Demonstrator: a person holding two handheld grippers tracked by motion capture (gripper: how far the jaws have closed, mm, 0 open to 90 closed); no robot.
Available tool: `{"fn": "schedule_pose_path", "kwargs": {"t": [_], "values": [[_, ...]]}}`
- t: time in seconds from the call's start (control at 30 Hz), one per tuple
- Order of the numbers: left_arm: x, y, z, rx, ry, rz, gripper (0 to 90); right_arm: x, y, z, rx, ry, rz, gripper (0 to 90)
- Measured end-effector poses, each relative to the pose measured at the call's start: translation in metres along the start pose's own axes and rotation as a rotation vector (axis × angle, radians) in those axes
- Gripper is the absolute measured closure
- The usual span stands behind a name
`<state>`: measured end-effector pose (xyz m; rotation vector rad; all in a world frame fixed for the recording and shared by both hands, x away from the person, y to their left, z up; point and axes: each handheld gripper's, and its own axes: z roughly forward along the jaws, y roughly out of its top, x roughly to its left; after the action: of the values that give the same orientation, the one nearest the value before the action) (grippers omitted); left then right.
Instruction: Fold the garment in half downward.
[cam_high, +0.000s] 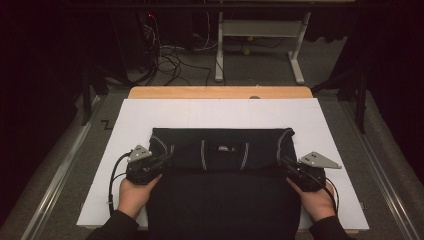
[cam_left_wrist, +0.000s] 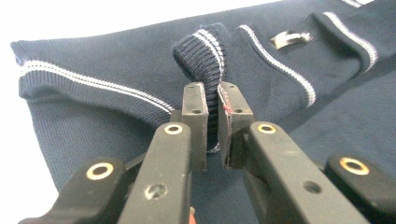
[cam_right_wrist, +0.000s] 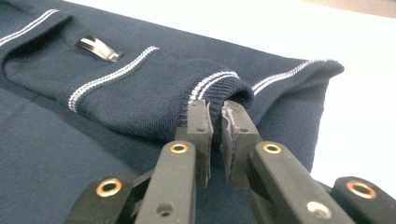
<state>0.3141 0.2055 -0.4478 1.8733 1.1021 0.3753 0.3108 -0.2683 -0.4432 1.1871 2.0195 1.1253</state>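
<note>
Pinching ribbed cuff (cam_left_wrist: 201, 51), L gripper (cam_left_wrist: 212, 100) fingers; high view: whole shirt (cam_high: 222, 150).

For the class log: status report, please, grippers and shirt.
Left gripper shut on sleeve cuff. Right gripper likewise. Shirt flat on table. Nothing in the way.

left gripper (cam_high: 161, 161): black body, grey three-cornered plate on top, black cable looping at 7 o'clock
right gripper (cam_high: 286, 162): black, grey plate, cable at 5 o'clock
jaws: black arms, brass-ringed rivets, screw holes
sleeves (cam_high: 116, 226): dark
</note>
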Motion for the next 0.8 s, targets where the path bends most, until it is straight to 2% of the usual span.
{"fn": "schedule_pose_path", "kwargs": {"t": [0.17,0.27,0.33,0.5,0.8], "values": [[-0.007,-0.002,-0.019,-0.026,-0.025,0.017,79.0,0.007,-0.001,-0.019,-0.039,0.02,-0.024,83.4],[-0.01,-0.006,-0.028,-0.026,-0.028,0.027,78.8,0.009,-0.008,-0.03,-0.043,0.038,-0.011,83.4],[-0.011,-0.011,-0.032,-0.016,-0.03,0.029,78.8,0.011,-0.014,-0.035,-0.032,0.04,-0.021,83.4],[-0.013,-0.022,-0.038,0.008,-0.043,0.031,78.8,0.014,-0.026,-0.045,-0.011,0.057,-0.028,83.4],[-0.016,-0.028,-0.042,0.017,-0.048,0.029,78.7,0.02,-0.031,-0.053,-0.002,0.057,-0.028,83.3]]}}
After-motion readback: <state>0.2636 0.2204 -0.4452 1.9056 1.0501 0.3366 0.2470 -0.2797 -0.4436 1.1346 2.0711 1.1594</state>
